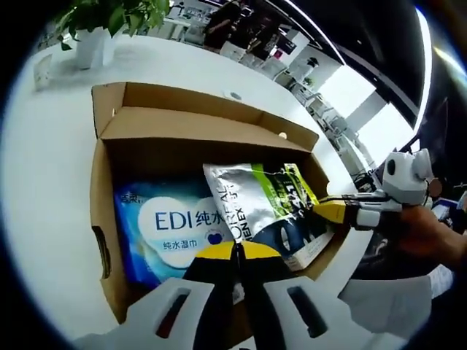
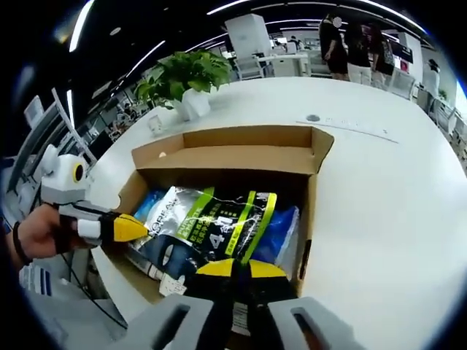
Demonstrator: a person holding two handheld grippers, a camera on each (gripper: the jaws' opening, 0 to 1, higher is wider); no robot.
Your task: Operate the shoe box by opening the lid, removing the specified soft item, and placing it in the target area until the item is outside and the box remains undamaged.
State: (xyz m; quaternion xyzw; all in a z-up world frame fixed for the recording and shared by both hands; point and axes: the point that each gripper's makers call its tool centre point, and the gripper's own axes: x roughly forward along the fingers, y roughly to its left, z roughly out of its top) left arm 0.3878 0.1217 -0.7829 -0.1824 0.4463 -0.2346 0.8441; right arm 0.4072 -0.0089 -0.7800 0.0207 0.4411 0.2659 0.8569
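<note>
Left gripper view showed the box (image 1: pixel 109 189) open on the bench (image 1: pixel 44 175), silver pouch (image 1: pixel 270 208) inside atop a blue wipes pack (image 1: pixel 164 226). Left claw (image 1: pixel 237 251) was pressed together; right claw (image 1: pixel 330 211) pinched the pouch's edge. Lifting straight up should spare the cardboard.

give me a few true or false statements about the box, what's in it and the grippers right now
1. The cardboard box has its lid open. True.
2. A silver and green pouch lies on top of a blue wipes pack inside the box. True.
3. The box stands on a dark wooden floor. False: it stands on a white table.
4. A potted plant stands on the table beyond the box. True.
5. The pouch already lies outside the box. False: it is inside the box.
6. The left gripper has its jaws spread wide. False: its yellow tips meet, with nothing seen between them.
</note>
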